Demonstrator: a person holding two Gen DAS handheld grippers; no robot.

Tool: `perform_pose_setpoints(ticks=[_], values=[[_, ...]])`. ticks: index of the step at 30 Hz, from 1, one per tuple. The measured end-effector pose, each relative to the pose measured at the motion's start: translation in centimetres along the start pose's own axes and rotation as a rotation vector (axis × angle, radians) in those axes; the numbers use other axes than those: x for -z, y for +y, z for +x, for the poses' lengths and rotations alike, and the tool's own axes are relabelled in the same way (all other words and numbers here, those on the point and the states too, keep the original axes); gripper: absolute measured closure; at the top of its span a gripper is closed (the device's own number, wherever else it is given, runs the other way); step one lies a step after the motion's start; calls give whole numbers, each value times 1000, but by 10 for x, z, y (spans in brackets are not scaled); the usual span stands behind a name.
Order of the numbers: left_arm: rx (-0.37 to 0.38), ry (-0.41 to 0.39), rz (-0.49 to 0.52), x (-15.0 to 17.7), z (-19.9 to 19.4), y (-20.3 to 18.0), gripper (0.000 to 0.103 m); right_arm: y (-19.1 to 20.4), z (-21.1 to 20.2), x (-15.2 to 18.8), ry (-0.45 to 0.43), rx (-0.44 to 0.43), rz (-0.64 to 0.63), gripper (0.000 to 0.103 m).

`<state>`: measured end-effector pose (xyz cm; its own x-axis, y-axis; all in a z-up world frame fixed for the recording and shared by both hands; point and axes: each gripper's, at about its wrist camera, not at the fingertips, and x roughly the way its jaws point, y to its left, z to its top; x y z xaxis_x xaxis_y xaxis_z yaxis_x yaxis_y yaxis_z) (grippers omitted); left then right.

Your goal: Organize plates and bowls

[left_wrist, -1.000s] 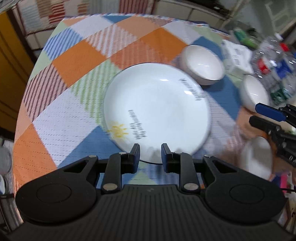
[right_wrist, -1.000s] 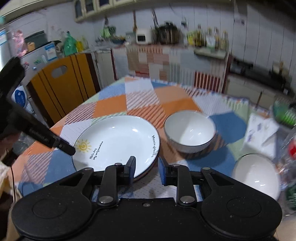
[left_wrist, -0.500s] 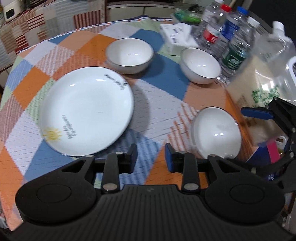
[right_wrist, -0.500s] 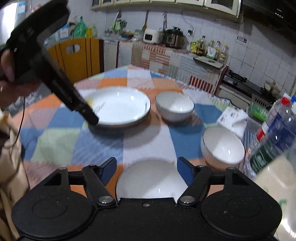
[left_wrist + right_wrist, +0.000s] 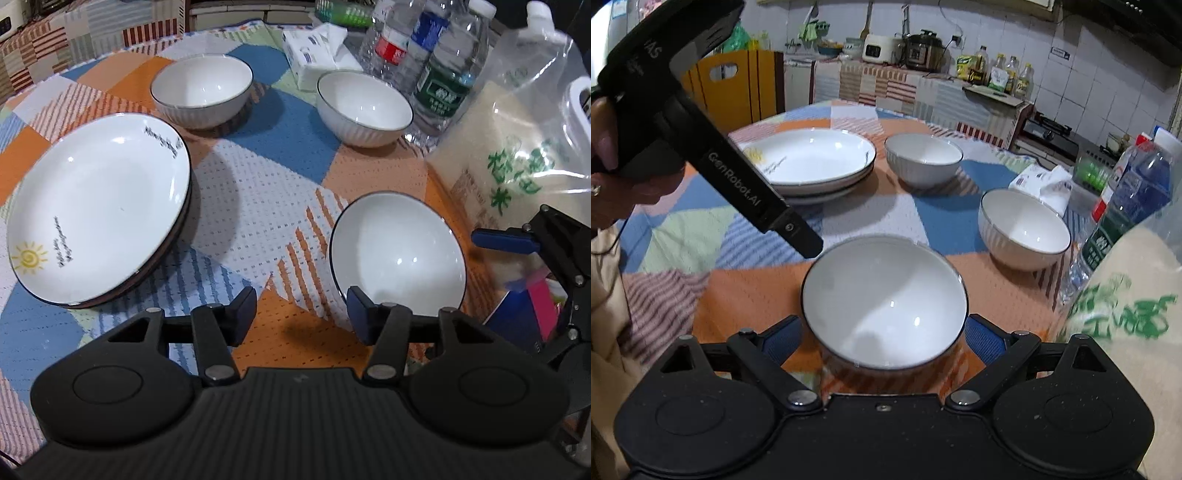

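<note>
Stacked white plates (image 5: 96,206) with a sun drawing lie at the left of the checked tablecloth; they also show in the right wrist view (image 5: 812,162). Three white bowls stand on the table: a near bowl (image 5: 397,254), a far-left bowl (image 5: 201,90) and a far-right bowl (image 5: 364,107). My left gripper (image 5: 301,310) is open and empty, just left of the near bowl. My right gripper (image 5: 882,339) is open, its fingers on either side of the near bowl (image 5: 882,302), not touching it as far as I can see.
Water bottles (image 5: 439,55), a tissue pack (image 5: 317,51) and a large clear rice bag (image 5: 517,147) crowd the table's right side. A coloured box (image 5: 532,317) sits by the right gripper. Kitchen counter and yellow chair (image 5: 735,85) stand beyond the table.
Both grippers swung from the plates to the near bowl. The left gripper's jaws opened wider. The right gripper opened and moved in around the near bowl.
</note>
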<state>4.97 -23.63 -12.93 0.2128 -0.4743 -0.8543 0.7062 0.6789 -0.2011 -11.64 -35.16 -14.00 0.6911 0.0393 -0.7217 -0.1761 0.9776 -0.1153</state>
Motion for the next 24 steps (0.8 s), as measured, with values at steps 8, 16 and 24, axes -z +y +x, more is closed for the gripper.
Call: perform_pose_setpoints(ticks=[8, 16, 24], values=[[56, 8, -26, 0, 12, 0, 47, -2, 19, 8, 51, -5, 18, 6], [118, 10, -14, 0, 22, -2, 82, -3, 48, 10, 82, -24, 2, 0], [103, 31, 1, 2, 16, 3, 89, -1, 61, 8, 60, -60, 17, 0]])
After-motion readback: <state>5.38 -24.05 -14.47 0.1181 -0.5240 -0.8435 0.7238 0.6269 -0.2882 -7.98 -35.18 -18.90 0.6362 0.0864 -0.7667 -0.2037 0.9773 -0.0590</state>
